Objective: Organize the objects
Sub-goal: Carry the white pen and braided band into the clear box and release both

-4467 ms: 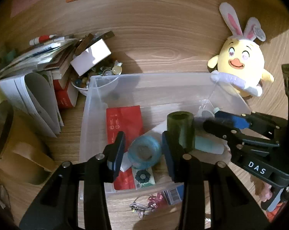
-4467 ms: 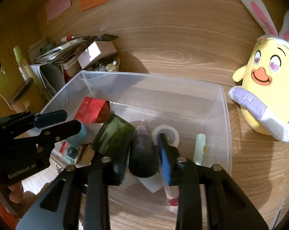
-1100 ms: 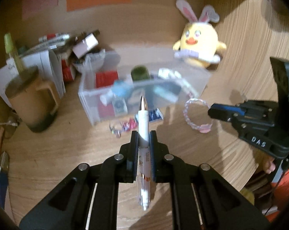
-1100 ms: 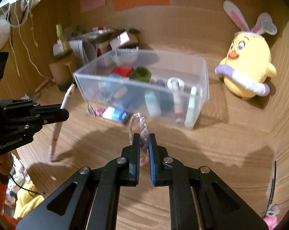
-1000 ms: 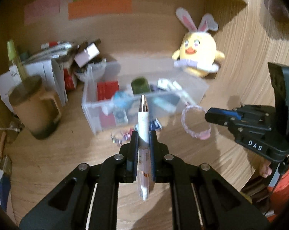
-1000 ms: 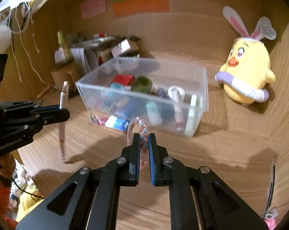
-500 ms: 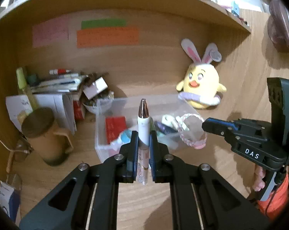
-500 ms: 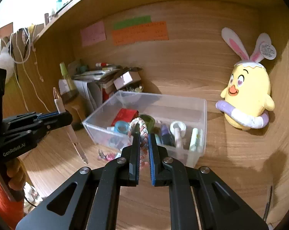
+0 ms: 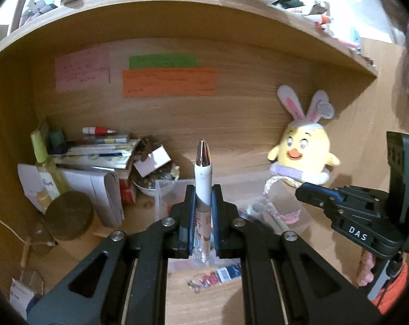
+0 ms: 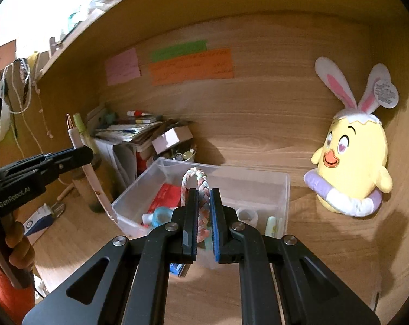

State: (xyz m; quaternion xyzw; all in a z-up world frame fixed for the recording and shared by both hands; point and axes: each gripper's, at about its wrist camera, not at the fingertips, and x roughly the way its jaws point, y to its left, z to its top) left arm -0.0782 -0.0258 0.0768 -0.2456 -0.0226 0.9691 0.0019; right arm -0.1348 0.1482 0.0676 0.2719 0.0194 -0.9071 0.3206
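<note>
The left gripper [image 9: 202, 211], marked "GenRobot.AI", is clamped on a white pen [image 9: 203, 178]; the right gripper [image 10: 203, 211], marked "DAS", pinches a braided bracelet [image 10: 201, 187] above the clear box [image 10: 284, 189].

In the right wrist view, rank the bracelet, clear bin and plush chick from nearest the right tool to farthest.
1. Bracelet: clamped in the right tool.
2. Clear bin: just beyond the tips, below.
3. Plush chick: far right, against the back wall.

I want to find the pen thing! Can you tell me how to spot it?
Find the yellow chick; left of it is a clear bin. Further left, the left gripper pinches a white pen, upright. Only it has a shiny rose-gold tip.
</note>
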